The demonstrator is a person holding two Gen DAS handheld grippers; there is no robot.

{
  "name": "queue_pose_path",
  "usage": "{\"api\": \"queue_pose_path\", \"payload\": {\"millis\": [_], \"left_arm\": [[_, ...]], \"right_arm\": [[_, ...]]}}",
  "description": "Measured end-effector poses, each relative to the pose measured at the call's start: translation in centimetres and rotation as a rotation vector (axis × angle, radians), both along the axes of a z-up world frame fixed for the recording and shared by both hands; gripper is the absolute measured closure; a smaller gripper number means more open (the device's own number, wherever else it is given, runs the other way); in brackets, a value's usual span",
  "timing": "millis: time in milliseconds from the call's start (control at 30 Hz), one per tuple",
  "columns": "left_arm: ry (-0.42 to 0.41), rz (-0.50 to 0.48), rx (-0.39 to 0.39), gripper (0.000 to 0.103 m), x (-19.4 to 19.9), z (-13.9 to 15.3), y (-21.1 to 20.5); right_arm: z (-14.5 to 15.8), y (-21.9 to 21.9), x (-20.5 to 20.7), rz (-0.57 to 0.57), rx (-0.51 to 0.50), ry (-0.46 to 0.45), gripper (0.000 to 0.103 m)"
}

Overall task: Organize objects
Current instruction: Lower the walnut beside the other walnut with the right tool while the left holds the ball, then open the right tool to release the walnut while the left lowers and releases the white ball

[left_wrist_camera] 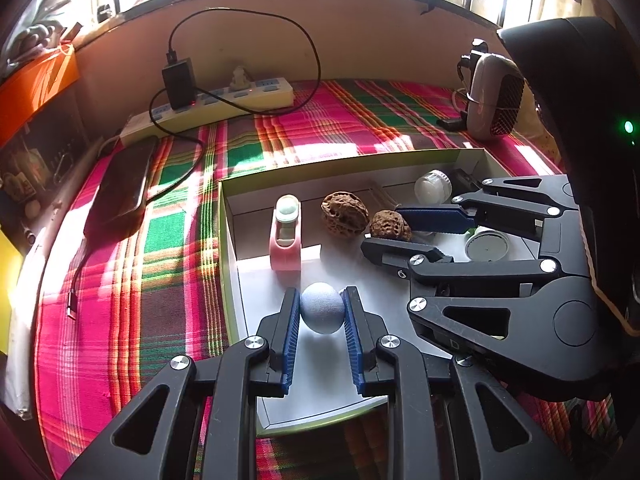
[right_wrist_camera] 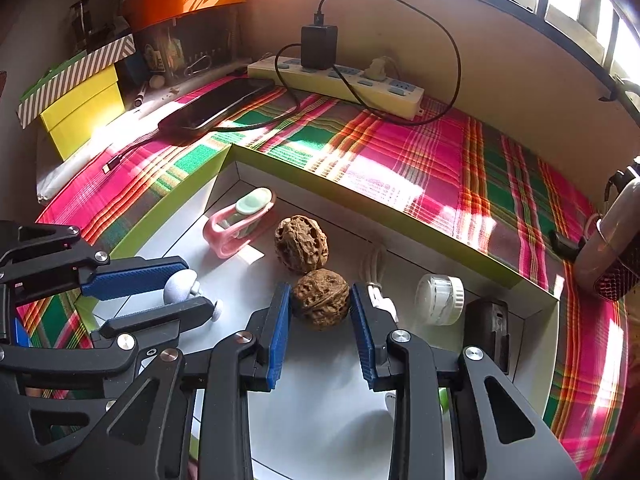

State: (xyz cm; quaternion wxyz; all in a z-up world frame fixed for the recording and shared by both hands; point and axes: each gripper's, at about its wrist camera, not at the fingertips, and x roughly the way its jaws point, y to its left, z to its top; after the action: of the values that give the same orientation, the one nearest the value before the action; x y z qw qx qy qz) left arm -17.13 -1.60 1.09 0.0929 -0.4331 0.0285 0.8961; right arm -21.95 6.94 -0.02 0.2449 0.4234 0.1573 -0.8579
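A shallow white box with green outer walls [left_wrist_camera: 226,248] [right_wrist_camera: 360,196] lies on a plaid cloth. My left gripper [left_wrist_camera: 322,294] [right_wrist_camera: 196,286] is shut on a pale blue-grey ball [left_wrist_camera: 322,312] [right_wrist_camera: 180,285] just above the box floor, near the box's left wall. My right gripper [left_wrist_camera: 384,229] [right_wrist_camera: 320,289] is shut on a brown walnut [left_wrist_camera: 390,226] [right_wrist_camera: 320,300] in the middle of the box. A second walnut [left_wrist_camera: 344,212] [right_wrist_camera: 302,244] sits just behind it, touching or nearly so. A pink holder with a pale green disc [left_wrist_camera: 286,236] [right_wrist_camera: 240,216] lies at the back left of the box.
Also in the box: a small white jar [left_wrist_camera: 432,186] [right_wrist_camera: 440,300], a white round lid [left_wrist_camera: 486,246], a black piece [right_wrist_camera: 488,328]. Beyond it lie a power strip [left_wrist_camera: 224,100] [right_wrist_camera: 340,80], a phone [left_wrist_camera: 120,188] [right_wrist_camera: 224,104], a small heater [left_wrist_camera: 496,96] and a yellow box [right_wrist_camera: 84,112].
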Motion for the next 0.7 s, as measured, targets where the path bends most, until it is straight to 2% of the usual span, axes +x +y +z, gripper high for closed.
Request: {"api": "queue_pose_path", "payload": {"millis": [500,700], "left_arm": [[-0.014,-0.013,-0.008,0.082,-0.05,-0.06,0.40],[-0.014,-0.013,-0.007,0.082,-0.03,-0.05,0.42]], "right_arm": [[0.13,0.14,-0.07,-0.004,0.007,0.009,0.071],[0.41,0.38,0.09,-0.014,0.004,0.017,0.063]]}}
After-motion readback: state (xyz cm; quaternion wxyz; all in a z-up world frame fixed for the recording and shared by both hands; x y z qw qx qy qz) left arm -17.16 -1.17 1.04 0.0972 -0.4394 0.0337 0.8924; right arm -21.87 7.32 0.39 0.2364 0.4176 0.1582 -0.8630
